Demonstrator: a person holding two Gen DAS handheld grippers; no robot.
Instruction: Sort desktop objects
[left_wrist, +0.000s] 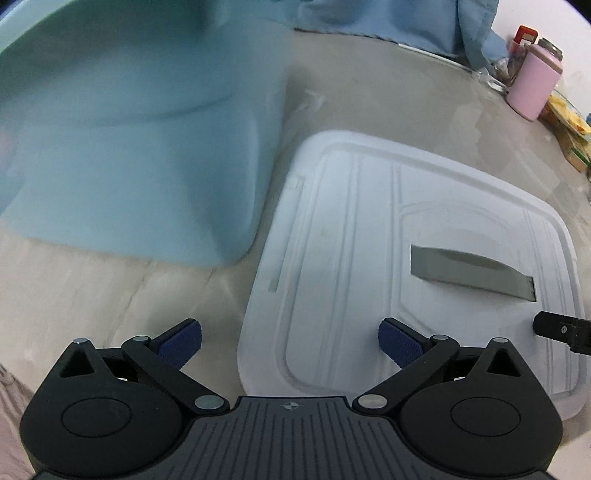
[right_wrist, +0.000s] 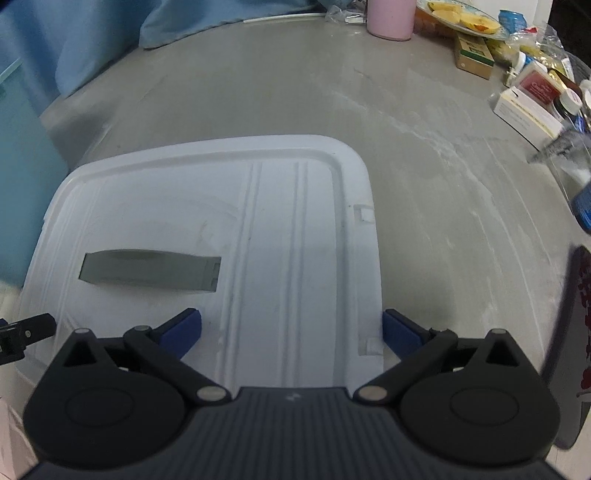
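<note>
A white plastic lid (left_wrist: 351, 258) with a grey handle (left_wrist: 472, 271) lies flat on the grey table. It also shows in the right wrist view (right_wrist: 288, 229), with its handle (right_wrist: 151, 275). My left gripper (left_wrist: 290, 341) is open and empty, over the lid's near left edge. My right gripper (right_wrist: 291, 332) is open and empty, over the lid's near right part. A light blue storage bin (left_wrist: 140, 147) stands just left of the lid; its wall shows in the right wrist view (right_wrist: 26, 177). The tip of each gripper shows in the other's view.
A pink tumbler (left_wrist: 532, 85) and jars stand at the far right. Blue cloth (right_wrist: 74, 40) lies at the back. Boxes (right_wrist: 524, 110), a plate of yellow food (right_wrist: 461, 16) and bottles crowd the right side. A dark patterned object (right_wrist: 576, 332) stands near right.
</note>
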